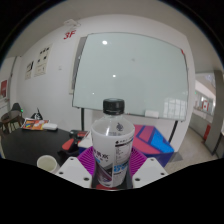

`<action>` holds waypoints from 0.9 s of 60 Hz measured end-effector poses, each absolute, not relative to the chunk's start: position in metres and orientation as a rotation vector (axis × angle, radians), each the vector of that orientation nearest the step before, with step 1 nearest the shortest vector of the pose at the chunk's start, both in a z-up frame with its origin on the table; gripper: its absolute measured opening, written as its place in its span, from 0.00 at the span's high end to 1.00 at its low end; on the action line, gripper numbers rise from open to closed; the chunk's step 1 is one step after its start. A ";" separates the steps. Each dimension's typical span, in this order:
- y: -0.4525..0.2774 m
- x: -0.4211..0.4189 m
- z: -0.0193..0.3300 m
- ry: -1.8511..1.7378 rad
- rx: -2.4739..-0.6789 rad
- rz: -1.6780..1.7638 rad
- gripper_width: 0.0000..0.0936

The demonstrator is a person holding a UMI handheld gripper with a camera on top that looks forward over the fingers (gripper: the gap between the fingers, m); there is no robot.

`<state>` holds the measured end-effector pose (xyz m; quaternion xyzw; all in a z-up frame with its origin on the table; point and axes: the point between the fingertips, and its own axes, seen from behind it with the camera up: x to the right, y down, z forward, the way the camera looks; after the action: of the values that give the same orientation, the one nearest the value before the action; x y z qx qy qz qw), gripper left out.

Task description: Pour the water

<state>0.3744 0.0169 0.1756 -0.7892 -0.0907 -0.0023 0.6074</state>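
My gripper (112, 172) is shut on a clear plastic water bottle (112, 145) with a black cap and a white and blue label. The bottle stands upright between the magenta pads, which press on its two sides low down. It is held up above a dark table (40, 145). A pale cup (47, 162) shows low to the left of the fingers, on the table.
A large whiteboard (130, 75) hangs on the wall behind. Papers and a red item (35, 125) lie on the table at the left. Blue and red pieces (155, 137) lie to the right beyond the bottle. A doorway (207, 100) is at far right.
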 end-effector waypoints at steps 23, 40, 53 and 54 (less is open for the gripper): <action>0.006 0.372 0.063 -0.176 -1.877 0.086 0.57; -0.009 0.383 0.051 -0.107 -2.007 0.037 0.13; -0.072 0.381 0.084 -0.108 -2.019 -0.080 0.09; -0.079 0.379 0.089 -0.108 -2.019 -0.088 0.09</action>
<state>0.3785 -0.0786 0.0891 -0.8458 -0.0454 -0.0369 0.5303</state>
